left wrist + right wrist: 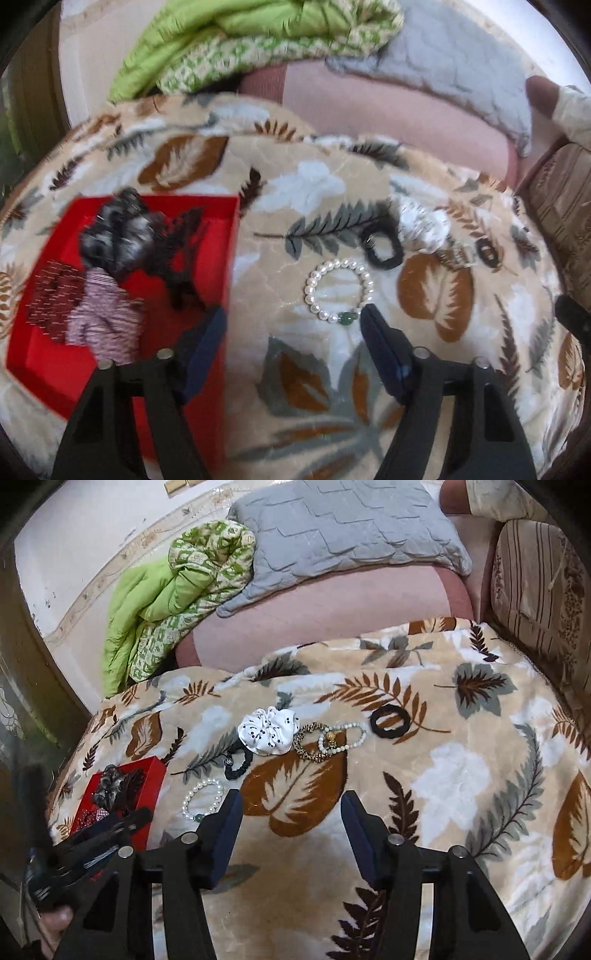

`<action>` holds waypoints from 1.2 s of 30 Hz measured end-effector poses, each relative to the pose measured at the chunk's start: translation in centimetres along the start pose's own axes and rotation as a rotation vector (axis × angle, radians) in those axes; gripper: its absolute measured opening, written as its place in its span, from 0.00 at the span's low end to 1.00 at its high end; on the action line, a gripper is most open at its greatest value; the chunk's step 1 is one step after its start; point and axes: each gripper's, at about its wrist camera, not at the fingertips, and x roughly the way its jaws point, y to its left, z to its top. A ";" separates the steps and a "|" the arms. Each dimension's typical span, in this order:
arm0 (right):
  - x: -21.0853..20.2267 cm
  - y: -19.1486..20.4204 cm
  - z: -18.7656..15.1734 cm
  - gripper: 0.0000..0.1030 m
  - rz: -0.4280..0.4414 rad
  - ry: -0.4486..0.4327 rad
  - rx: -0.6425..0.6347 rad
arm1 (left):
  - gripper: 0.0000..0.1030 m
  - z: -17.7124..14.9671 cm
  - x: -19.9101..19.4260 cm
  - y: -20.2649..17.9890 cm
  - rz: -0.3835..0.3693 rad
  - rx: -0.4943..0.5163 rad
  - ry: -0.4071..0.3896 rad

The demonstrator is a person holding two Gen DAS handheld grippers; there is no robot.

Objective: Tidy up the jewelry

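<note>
A red box lies on the leaf-print blanket at the left and holds several scrunchies. A white pearl bracelet with a green bead lies just right of the box. My left gripper is open and empty; its left finger is over the box edge and its right fingertip is next to the green bead. My right gripper is open and empty above the blanket, with the same bracelet to its left. Farther back lie a white dotted scrunchie, a leopard band, a second pearl bracelet and two black hair ties.
The leaf-print blanket covers a pink bed. A green quilt and a grey pillow lie at the back. A striped cushion stands at the right. The red box also shows in the right wrist view.
</note>
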 end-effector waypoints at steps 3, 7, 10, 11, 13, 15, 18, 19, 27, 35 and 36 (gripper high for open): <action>0.4 0.4 0.0 0.57 -0.013 0.012 -0.004 | 0.62 0.3 2.0 -0.4 0.002 0.014 0.048; 0.0 1.3 -0.1 0.57 0.000 0.003 -0.041 | 0.60 0.9 2.9 -2.2 0.027 0.075 0.050; -0.2 1.3 -0.1 0.57 -0.021 -0.005 -0.061 | 0.40 1.3 4.2 -2.8 0.042 0.093 0.087; -0.2 1.1 -0.1 0.57 -0.017 -0.005 -0.049 | 0.35 1.5 5.0 -2.6 0.047 0.080 0.108; -0.1 0.7 0.1 0.57 -0.009 -0.005 -0.023 | 0.33 1.5 5.9 -2.5 0.052 0.076 0.123; 0.1 0.6 0.1 0.57 -0.010 -0.003 -0.017 | 0.33 1.3 6.6 -2.4 0.049 0.091 0.132; 0.6 0.5 -0.1 0.57 -0.023 0.000 -0.030 | 0.27 0.8 6.9 -3.0 0.057 0.148 0.100; 1.0 0.3 -0.2 0.55 -0.027 0.005 -0.028 | 0.21 0.7 6.9 -3.1 0.051 0.157 0.095; 5.9 -2.3 0.3 0.39 -0.031 0.078 0.049 | 0.09 -0.1 3.7 -2.2 -0.047 0.178 0.100; 10.2 -5.0 3.2 0.35 -0.073 0.094 0.086 | 0.09 -1.1 -0.8 -0.4 -0.147 0.083 0.060; 10.9 -5.6 4.0 0.33 -0.073 0.104 0.095 | 0.09 -1.2 -0.8 -0.6 -0.160 0.089 0.070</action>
